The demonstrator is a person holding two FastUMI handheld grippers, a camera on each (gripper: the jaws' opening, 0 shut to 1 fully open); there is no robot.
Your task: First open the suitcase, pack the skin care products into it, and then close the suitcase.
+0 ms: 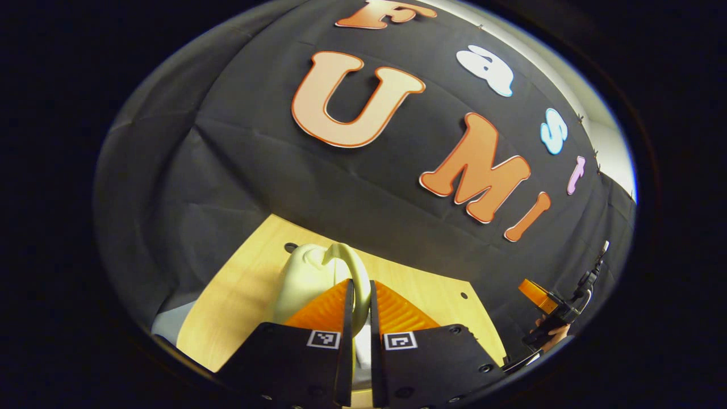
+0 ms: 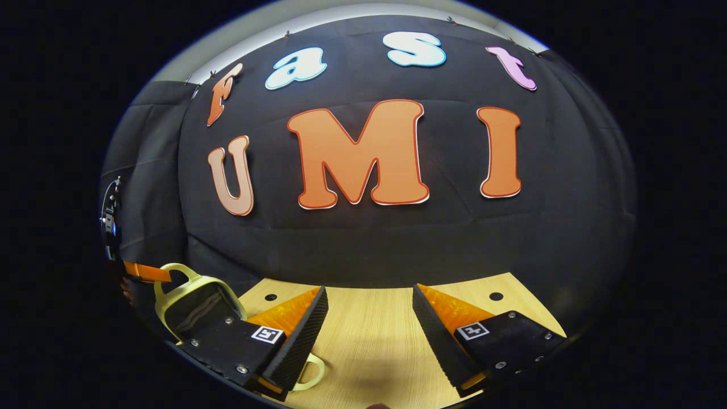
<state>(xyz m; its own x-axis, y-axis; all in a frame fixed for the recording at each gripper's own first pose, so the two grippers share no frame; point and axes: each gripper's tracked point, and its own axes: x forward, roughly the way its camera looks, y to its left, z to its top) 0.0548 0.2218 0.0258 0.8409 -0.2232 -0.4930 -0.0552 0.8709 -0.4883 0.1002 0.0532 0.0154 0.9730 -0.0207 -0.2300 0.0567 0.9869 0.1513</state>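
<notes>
Pale wooden desk [image 2: 369, 341] with small round holes, backed by black cloth wall [image 2: 369, 238]. Pale yellow-green hard-shell suitcase [image 1: 304, 278] on desk, lid raised, dark lined inside with strap seen in right gripper view [image 2: 196, 309].

Left tongs [image 1: 359, 318] nearly closed on suitcase's curved pale loop handle [image 1: 355, 272]; handle runs down into narrow gap between both fingers, pads close against it on each side, grip looks firm. Suitcase body just beyond fingertips, to their left in left gripper view.

Right tongs [image 2: 369, 318] wide open, nothing between fingers, bare desk in the gap. Suitcase at far left of right gripper view, partly behind the left-hand finger; a second pale loop handle [image 2: 312, 372] peeks out under that finger.

Lower part of suitcase cut off by fingers in both views; hinge and lid edge hard to make out. Left tongs seen far off at left edge of right gripper view [image 2: 145, 271], touching upper handle. Right tongs and holding hand [image 1: 554, 335] small at right edge of left gripper view, detail blurred.
</notes>
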